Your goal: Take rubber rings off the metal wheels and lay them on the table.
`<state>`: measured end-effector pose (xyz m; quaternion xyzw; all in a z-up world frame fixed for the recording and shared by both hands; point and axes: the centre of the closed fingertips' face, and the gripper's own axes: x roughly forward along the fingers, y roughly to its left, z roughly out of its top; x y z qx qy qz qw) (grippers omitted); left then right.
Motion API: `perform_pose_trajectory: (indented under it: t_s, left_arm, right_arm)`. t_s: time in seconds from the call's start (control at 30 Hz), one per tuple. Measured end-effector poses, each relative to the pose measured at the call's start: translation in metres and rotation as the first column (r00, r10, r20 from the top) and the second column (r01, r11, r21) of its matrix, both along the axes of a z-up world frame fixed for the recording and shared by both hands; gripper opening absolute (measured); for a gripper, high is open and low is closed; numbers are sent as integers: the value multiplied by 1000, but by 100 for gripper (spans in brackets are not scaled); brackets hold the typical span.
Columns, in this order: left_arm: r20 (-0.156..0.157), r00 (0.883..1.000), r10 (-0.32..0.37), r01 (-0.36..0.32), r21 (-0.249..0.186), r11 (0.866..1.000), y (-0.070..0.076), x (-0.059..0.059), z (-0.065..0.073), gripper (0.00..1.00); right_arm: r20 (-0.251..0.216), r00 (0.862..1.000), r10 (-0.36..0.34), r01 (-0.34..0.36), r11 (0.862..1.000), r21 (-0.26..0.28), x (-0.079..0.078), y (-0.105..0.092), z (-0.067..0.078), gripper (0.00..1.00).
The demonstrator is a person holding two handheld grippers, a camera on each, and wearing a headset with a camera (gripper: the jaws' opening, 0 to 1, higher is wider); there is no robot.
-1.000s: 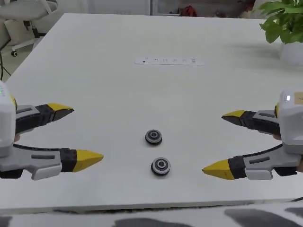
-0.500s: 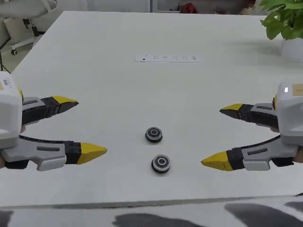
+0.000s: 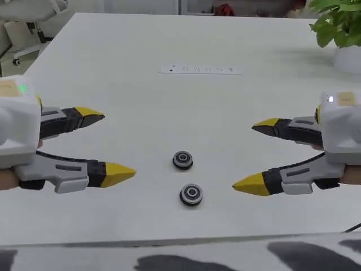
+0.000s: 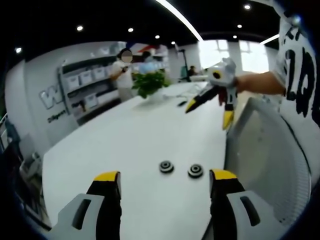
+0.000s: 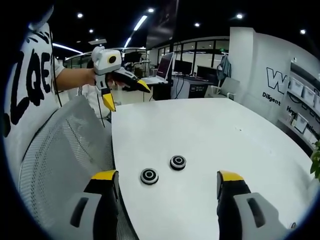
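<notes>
Inward-shifted left gripper [image 3: 119, 143] & right gripper [image 3: 242, 154] flank far wheel [image 3: 183, 160] & near wheel [image 3: 191, 194], jaws apart, empty; I judge rubber rings [image 3: 181, 195] not yet removed.

far wheel [image 3: 183, 160] | near wheel [image 3: 191, 194] before it | left tongs [image 3: 119, 143] left | right tongs [image 3: 242, 155] right

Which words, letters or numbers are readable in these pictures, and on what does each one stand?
"W": big letter on the wall, the rest cut off.
"Diligen": smaller line under it, its end unclear.
"LQE": black letters on the person's shirt, partly hidden, so uncertain.
Marks on the strip on the table: too small to read.
Stickers on the left gripper and right gripper: blurred.
</notes>
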<state>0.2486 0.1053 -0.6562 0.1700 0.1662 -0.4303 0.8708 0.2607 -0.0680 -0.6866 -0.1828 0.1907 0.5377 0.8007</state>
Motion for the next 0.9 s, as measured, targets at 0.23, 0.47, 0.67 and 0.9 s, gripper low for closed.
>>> perform_pose_trajectory:
  t_s: [0.23,0.47,0.67,0.9]
  left_arm:
    - [-8,1000,-25,25,-4,1000,-8,5,-2,72]
    - [-19,998,-59,59,-2,998,-18,6,-8,71]
    - [-28,996,-83,83,-9,997,-24,8,-11,69]
    - [-40,993,-109,109,-5,994,-32,9,-17,67]
  right_arm:
    - [-10,1000,24,-24,1000,14,2,9,-4,75]
    - [-38,998,52,-50,998,29,3,18,-12,74]
    - [-46,995,86,-84,996,36,0,23,-15,73]
    - [-55,992,116,-115,993,32,0,28,-22,71]
